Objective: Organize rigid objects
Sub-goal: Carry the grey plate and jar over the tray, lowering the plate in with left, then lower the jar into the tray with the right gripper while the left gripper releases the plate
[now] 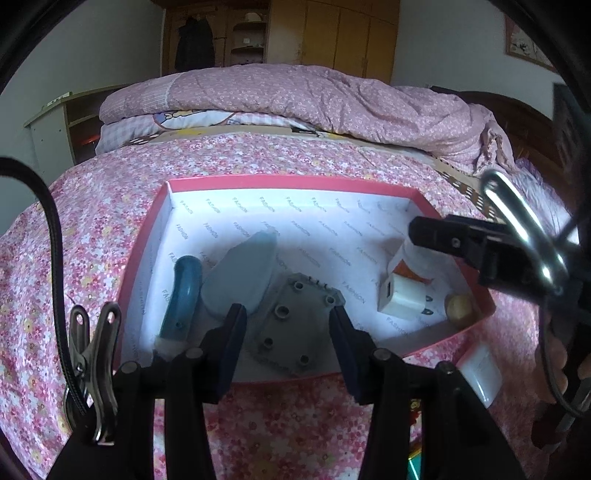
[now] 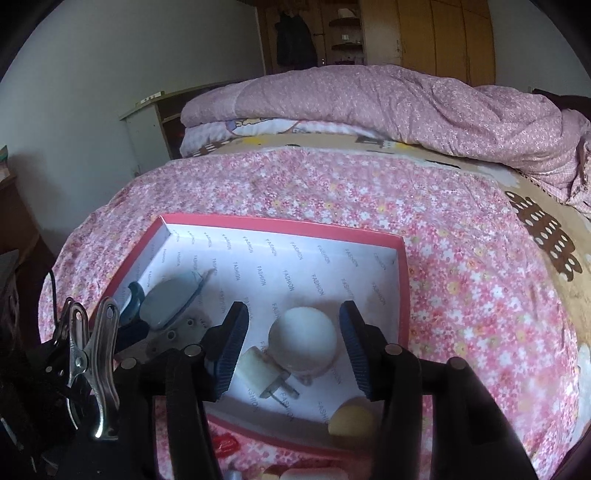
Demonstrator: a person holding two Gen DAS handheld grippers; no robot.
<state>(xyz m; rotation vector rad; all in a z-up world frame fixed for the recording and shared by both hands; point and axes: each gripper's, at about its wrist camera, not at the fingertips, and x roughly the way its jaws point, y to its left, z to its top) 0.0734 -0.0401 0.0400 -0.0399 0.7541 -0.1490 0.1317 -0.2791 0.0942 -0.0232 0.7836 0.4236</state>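
— Pink flowered bedspread (image 2: 461, 258) all over the bed, a rumpled pink quilt (image 1: 295, 99) heaped at the far end, wooden wardrobes (image 2: 443, 33) against the back wall. What's in the box?

— The pink-rimmed box (image 1: 288, 181) lies open on the spread, its white lining printed with FASHION. At its left side a blue-handled tool (image 1: 183, 295) lies with its long axis running from the near edge away toward the far wall. Just beside it a grey-blue pointed piece (image 1: 240, 273) tapers the same way, tip to the far side, overlapping a grey plate with holes (image 1: 291, 325).

— And the right half?

— A white plug adapter (image 2: 258, 369) lies flat, prongs pointing toward the near right corner. A white round lid (image 2: 304, 338) sits touching it, a yellowish ball (image 2: 351, 421) near the front wall.

— The claws?

— Left gripper (image 1: 288, 332) hangs over the grey plate, jaws apart, clamping nothing. Right gripper (image 2: 291, 339) straddles the round lid, jaws spread, pads clear of it
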